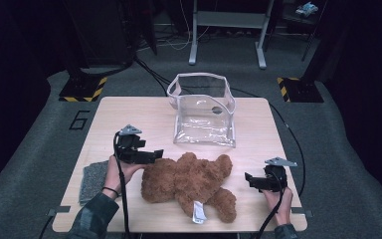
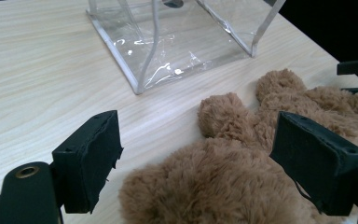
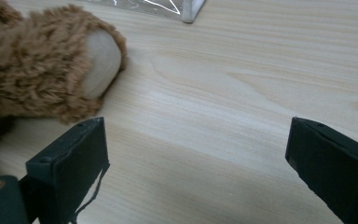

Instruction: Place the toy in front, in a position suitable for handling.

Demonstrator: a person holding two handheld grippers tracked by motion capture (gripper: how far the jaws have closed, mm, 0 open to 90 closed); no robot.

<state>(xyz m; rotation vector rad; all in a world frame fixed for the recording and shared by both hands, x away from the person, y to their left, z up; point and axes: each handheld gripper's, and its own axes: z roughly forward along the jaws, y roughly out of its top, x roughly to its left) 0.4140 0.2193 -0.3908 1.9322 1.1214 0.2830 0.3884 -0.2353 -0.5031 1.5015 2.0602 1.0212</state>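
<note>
While lying flat on the table (image 1: 129, 112) just below the clear bag (image 1: 204, 112), teddy bear (image 1: 191, 181) sitting between spread left gripper (image 2: 196, 163) pads, ungripped | right gripper (image 3: 196, 163) gaping over bare wood beside a paw | both hands reaching inward, low

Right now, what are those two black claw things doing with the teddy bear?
A person holds a gripper in each hand at a wooden table. The brown teddy bear lies flat between them. The left gripper is open, right over the bear's fur. The right gripper is open too, beside the bear's foot, with bare table between its jaws. A clear plastic bag stands open behind the bear.
</note>
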